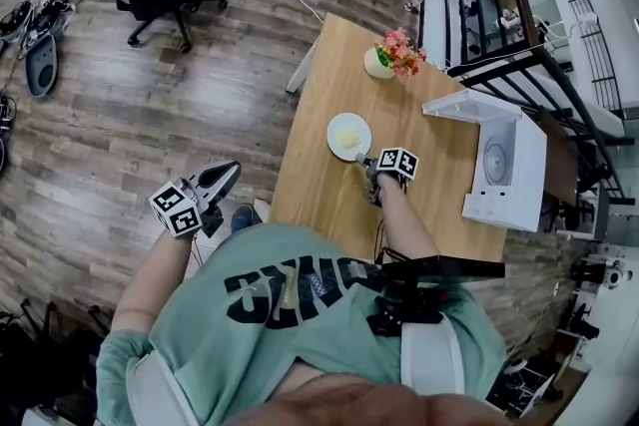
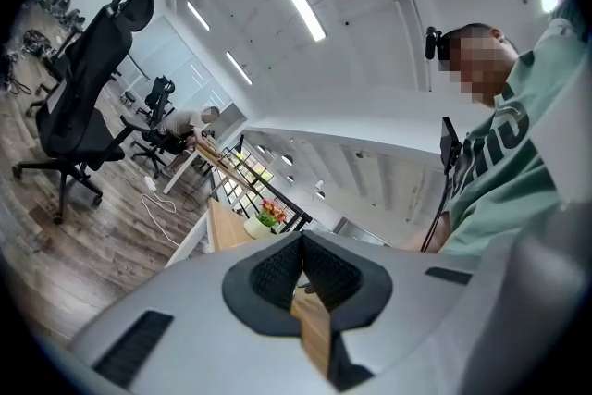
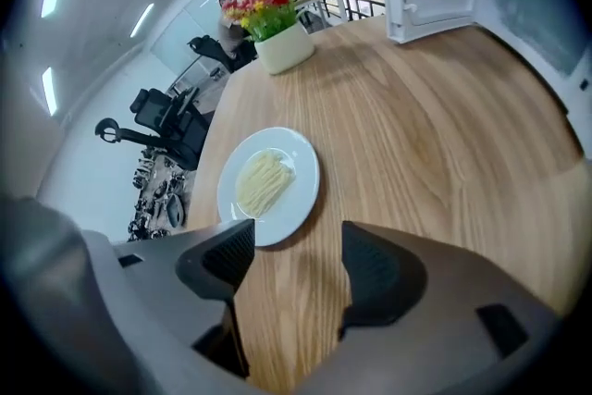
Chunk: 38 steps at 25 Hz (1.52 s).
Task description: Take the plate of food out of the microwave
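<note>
Plate, white, round, bears pale noodles; right claw wide, left claw closed.

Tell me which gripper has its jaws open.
The right gripper, by the plate on the table: its jaws stand apart, with nothing between them. The left gripper has its jaws together.

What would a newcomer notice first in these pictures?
Probably the white plate of pale food on the wooden table, just ahead of the open right gripper. Next, the white microwave with its door open on the table's right side, and the pot of flowers at the far end.
</note>
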Tool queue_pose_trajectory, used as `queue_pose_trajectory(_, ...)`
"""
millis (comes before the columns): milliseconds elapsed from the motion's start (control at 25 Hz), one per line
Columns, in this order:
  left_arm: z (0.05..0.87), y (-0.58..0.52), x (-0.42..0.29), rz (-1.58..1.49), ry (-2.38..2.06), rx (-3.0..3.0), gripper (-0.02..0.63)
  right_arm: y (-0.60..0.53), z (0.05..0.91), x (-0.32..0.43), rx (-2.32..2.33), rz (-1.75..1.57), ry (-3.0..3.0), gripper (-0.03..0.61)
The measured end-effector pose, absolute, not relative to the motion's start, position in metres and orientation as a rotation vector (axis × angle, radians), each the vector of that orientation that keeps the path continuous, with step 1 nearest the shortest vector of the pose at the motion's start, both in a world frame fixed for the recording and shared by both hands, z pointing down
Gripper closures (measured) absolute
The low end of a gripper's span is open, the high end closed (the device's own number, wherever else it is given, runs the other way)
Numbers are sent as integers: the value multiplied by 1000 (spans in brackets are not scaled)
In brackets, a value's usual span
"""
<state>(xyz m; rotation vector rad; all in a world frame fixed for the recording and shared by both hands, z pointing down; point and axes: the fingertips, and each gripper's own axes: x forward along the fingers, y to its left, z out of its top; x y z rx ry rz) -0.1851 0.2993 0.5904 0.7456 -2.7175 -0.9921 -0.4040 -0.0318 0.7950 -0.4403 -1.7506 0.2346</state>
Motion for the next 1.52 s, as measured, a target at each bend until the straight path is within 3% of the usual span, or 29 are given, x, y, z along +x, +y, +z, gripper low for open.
queue_pose_trajectory(320,576,319,-188,-937,-2686,899,609,-49,724,-383,-502,617,-1948,301)
queue_pose_trajectory(680,545,268,-229,-854,-2607,1222,609,-101,662,-350,-572,773,-2167,307)
queue_pose_trajectory(1200,517,135,-243,-741,-2431,1483,609,-236,617,-281,-461,948,-2359,465)
queue_pose_trajectory(1400,505,57,-225,-692,-2385,1564,609,-306,622,-232,-416,989,-2394,567)
queue_pose_trajectory(1520,498,3,-206,-687,-2355,1603,609,-354,619,-199,-422,1020,-2418,571)
